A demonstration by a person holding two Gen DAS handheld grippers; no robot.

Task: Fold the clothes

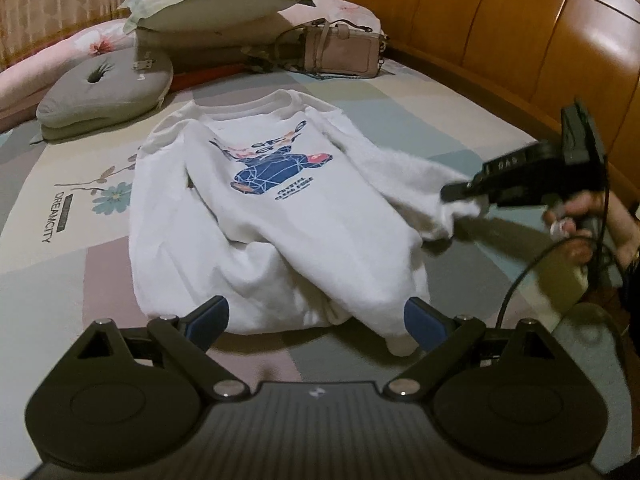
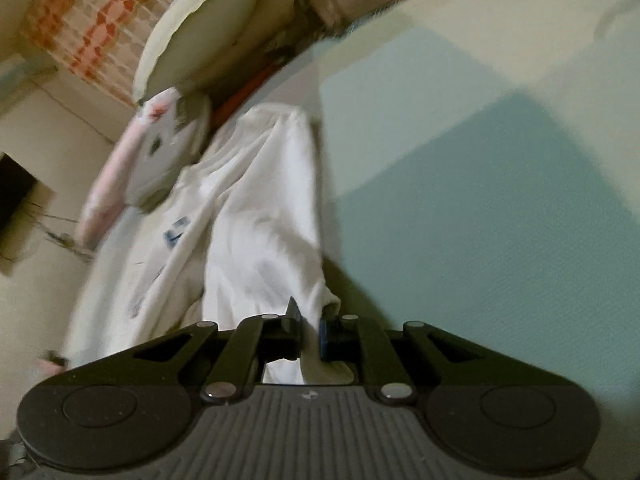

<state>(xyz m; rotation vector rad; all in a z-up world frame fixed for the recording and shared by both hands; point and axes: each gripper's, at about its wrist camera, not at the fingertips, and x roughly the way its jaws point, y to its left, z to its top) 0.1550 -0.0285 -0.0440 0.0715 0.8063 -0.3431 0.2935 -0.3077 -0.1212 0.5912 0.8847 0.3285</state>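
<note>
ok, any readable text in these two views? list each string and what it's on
"DREAMCITY" on the pastel floral bedsheet, printed sideways beside the blue flower.
"DAB", roughly, on the black body of the right claw; faint, uncertain.
Large letters above the blue geometric figure on the white sweatshirt: creased, unreadable.
Small lines below that figure: too blurred to read.
Grey mark on the pale green pillow: too small.
Right wrist view: blurred, nothing legible.

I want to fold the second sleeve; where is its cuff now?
In the left wrist view, the cuff of the white printed sweatshirt is at the right, lifted off the patchwork bedsheet, pinched in the right gripper near the wooden headboard.
</note>
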